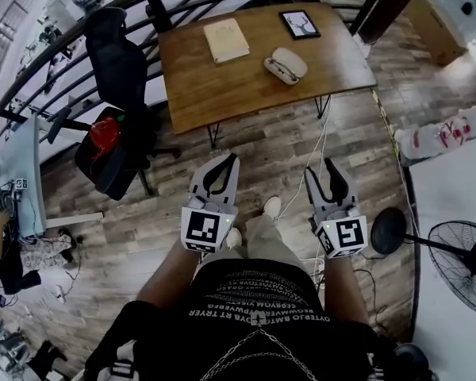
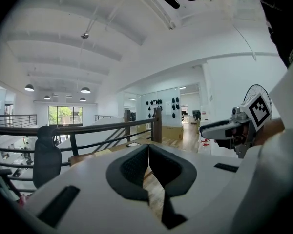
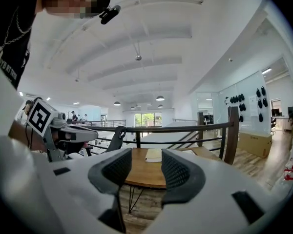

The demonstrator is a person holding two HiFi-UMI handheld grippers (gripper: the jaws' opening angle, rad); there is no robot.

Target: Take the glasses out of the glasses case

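Note:
A pale glasses case lies on the right half of the wooden table, far ahead of both grippers. Whether the glasses are inside I cannot tell. My left gripper is held low over the floor, well short of the table, its fingertips touching and nothing between them; the left gripper view shows the left gripper shut the same way. My right gripper hangs beside it, open and empty. Through the gap of the right gripper I see the table ahead. The case is hidden in both gripper views.
A cream notebook and a dark framed tablet also lie on the table. A black office chair with a red bag stands at its left. A curved railing, floor cables and a fan surround the spot.

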